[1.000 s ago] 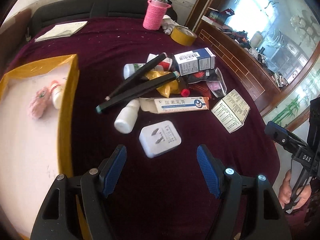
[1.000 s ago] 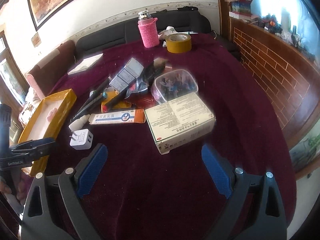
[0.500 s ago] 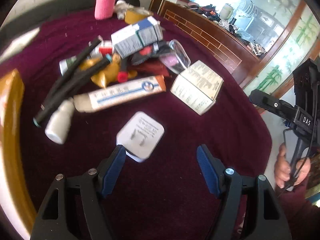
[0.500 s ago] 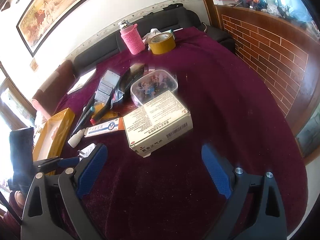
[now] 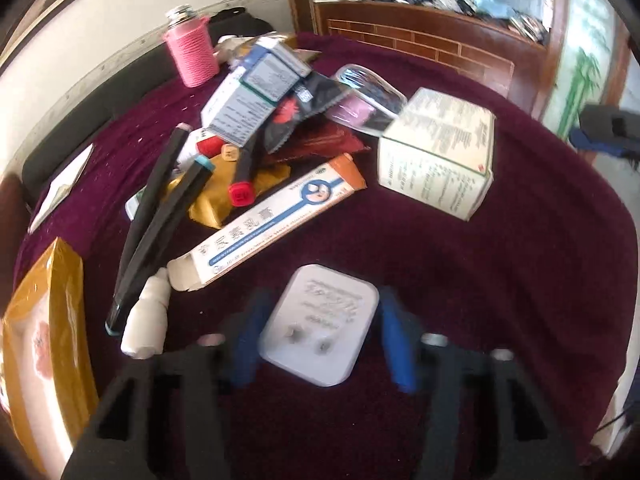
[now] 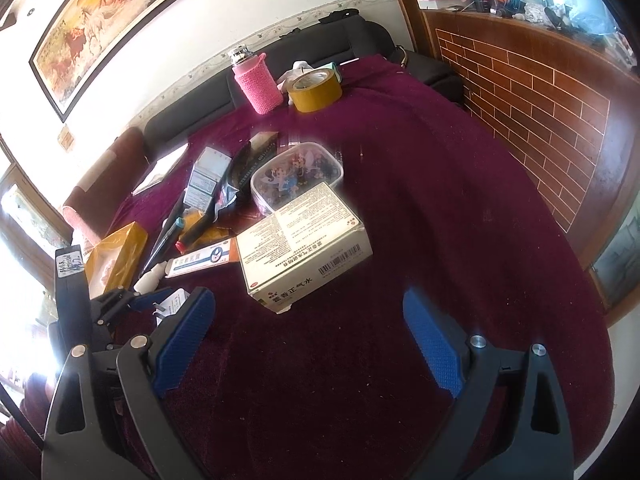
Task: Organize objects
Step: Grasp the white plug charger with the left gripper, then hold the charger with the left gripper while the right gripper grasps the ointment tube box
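Two claws are seen over a bench covered in a dark red cloth. In the left wrist view, a yellow-rimmed tray lies at the left edge, and just right of it a small white bottle rests below two crossed black pens. At the lower middle, the left claw is closing around a white plug adapter, which lies flat on the cloth between the blue pads; contact cannot be confirmed through the blur. Above it a long ointment box is laid slantwise at the foot of a heap of packets, and a large white medicine box sits at the upper right. In the right wrist view, the right claw is held wide with nothing between its pads, below the same medicine box; a pink-sleeved bottle and a tape roll stand at the upper middle.
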Demonstrator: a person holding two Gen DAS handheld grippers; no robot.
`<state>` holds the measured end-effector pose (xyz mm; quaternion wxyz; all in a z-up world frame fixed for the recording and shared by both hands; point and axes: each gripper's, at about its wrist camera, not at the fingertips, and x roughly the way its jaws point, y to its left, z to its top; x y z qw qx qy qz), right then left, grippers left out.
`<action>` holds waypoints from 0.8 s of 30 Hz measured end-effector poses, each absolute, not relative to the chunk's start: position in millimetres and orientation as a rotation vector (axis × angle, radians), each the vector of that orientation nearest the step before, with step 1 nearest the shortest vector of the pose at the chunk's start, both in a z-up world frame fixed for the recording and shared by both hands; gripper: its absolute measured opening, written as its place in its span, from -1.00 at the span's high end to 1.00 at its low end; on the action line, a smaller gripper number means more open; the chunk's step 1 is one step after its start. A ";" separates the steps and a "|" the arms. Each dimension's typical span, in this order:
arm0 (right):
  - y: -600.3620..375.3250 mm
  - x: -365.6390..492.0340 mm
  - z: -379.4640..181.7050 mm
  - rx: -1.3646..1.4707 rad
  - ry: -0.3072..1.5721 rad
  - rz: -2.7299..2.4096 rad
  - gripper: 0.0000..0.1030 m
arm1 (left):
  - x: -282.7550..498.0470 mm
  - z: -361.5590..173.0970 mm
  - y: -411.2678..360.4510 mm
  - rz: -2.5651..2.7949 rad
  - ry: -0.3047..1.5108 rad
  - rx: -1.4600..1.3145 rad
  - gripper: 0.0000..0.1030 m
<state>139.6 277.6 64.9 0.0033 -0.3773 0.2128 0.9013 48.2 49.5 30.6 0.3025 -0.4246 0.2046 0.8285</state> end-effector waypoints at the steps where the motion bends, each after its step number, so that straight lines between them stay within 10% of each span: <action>1: 276.7 139.0 65.9 -1.184 0.664 2.826 -0.86 | 47.1 33.8 44.3 2.200 0.483 -1.136 0.31; 15: 201.5 100.8 75.6 -1.327 0.518 2.940 -0.86 | 83.0 99.1 -96.6 2.303 -0.105 -1.058 0.34; 24: 121.3 17.9 63.7 -1.501 -0.001 3.006 -0.86 | 100.8 102.7 -159.5 2.366 -0.222 -1.033 0.34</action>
